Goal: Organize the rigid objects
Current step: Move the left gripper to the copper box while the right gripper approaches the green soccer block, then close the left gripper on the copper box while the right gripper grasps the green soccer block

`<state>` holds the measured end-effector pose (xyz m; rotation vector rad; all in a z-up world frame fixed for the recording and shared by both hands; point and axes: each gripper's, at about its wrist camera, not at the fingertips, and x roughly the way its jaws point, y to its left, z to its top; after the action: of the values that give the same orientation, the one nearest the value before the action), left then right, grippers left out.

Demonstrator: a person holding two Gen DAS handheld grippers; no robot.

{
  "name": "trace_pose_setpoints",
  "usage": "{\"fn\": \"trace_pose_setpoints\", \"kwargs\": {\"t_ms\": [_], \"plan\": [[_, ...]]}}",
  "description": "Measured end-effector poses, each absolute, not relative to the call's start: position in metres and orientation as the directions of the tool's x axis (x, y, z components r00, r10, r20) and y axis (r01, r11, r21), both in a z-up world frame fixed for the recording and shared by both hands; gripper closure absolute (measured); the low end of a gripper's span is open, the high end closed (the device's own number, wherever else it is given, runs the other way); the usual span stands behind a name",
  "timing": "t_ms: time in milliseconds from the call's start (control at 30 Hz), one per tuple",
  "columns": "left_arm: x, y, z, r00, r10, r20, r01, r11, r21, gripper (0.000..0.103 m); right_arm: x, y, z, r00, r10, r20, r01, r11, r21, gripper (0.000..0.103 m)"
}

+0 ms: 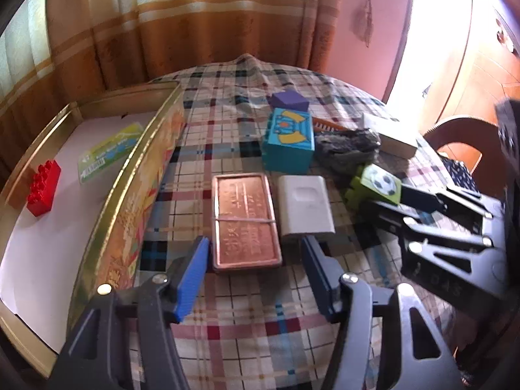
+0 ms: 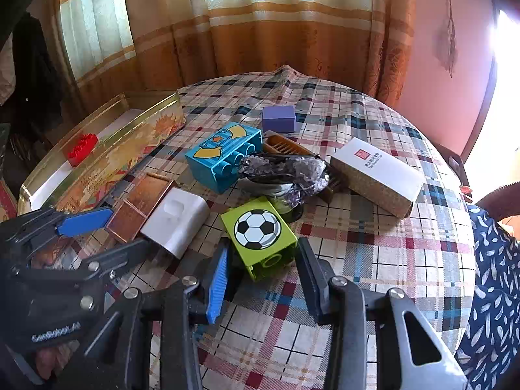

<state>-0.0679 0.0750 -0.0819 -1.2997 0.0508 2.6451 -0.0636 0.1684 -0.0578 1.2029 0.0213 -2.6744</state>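
A copper tin (image 1: 245, 221) with a rubber band lies flat on the plaid tablecloth. Its near end sits between the fingers of my left gripper (image 1: 256, 260), which is open; a gap shows at the right pad. A white adapter (image 1: 305, 204) lies against the tin's right side. A green block with a football picture (image 2: 258, 230) stands between the fingers of my right gripper (image 2: 263, 260). The pads are close on both sides of it, with a dark gap at the left one. A gold tin box (image 1: 130, 175) at the left holds a red brick (image 1: 44, 188) and a green card (image 1: 110, 152).
Behind lie a blue block (image 2: 224, 156), a purple cube (image 2: 279, 118), a brown comb (image 2: 286, 146), a sequinned bundle (image 2: 286, 169) and a white carton (image 2: 377, 172). The round table ends at curtains behind. A person's patterned clothing (image 2: 494, 276) and a chair are at the right.
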Motion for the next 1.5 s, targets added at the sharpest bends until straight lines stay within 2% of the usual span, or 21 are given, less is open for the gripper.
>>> {"fn": "trace_pose_setpoints", "kwargs": {"t_ms": [200,600,833,1333,1500], "plan": [[-0.071,0.065,-0.080,-0.603,0.145,-0.784,-0.144,-0.987,-0.071,0.050,-0.064,0.168,-0.059,-0.641,-0.184,-0.745,0.200,-0.977,0.069,0.060],[-0.092,0.071,-0.089,-0.577,0.087,-0.812,-0.126,-0.992,-0.017,0.050,-0.065,0.165,-0.061,-0.628,-0.180,-0.757,0.201,-0.977,0.065,0.060],[-0.091,0.068,-0.088,-0.585,0.104,-0.804,-0.133,-0.991,-0.031,0.055,-0.065,0.168,-0.061,-0.631,-0.172,-0.757,0.184,-0.980,0.069,0.060],[-0.082,0.068,-0.087,-0.582,0.118,-0.805,-0.148,-0.988,-0.038,0.058,-0.062,0.172,-0.058,-0.650,-0.214,-0.729,0.198,-0.974,0.110,0.060],[-0.081,0.067,-0.087,-0.580,0.126,-0.804,-0.154,-0.987,-0.044,0.058,-0.061,0.168,-0.057,-0.652,-0.225,-0.724,0.227,-0.969,0.097,0.065]]}}
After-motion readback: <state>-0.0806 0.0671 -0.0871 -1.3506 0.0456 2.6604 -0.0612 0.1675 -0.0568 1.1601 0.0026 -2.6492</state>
